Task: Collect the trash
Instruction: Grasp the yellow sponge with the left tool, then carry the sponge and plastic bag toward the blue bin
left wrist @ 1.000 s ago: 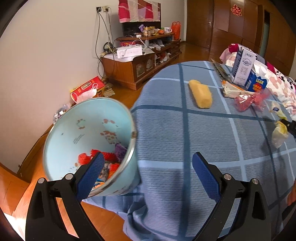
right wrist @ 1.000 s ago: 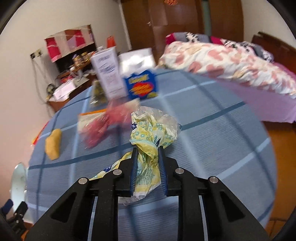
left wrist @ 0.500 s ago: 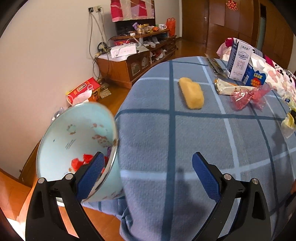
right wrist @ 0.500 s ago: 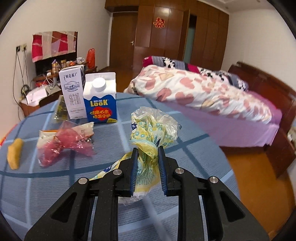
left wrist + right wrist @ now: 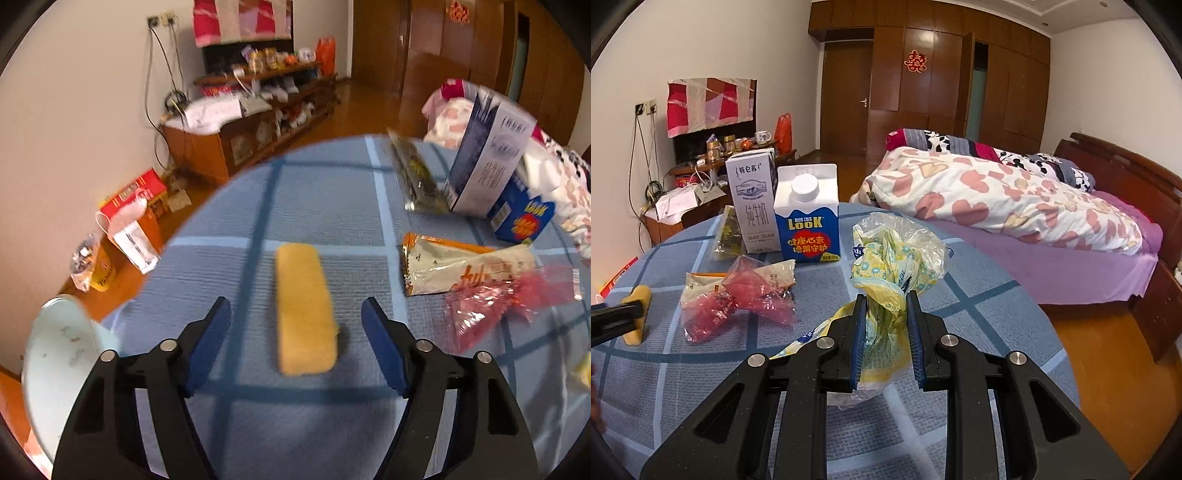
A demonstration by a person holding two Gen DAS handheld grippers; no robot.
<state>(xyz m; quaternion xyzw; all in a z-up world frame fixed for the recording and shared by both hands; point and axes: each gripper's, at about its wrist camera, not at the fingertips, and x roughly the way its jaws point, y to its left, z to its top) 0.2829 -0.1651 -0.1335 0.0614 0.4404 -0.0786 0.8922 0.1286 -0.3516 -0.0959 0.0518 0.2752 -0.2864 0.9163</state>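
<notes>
Left gripper jaws wide apart, straddling yellow sponge on blue checked tablecloth; right gripper clamped on crumpled yellow plastic bag.

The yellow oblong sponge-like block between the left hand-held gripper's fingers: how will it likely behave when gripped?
The yellow oblong sponge-like block looks porous, so it probably compresses and weighs little. Lying flat on the blue checked tablecloth, it seems unlikely to roll. The left hand-held gripper is open around it.

Crumpled yellow patterned plastic bag, upright, pinched at its neck; yellow sponge-like bar lying lengthwise on the cloth; red cellophane wrapper crumpled over a flat white-orange packet
</notes>
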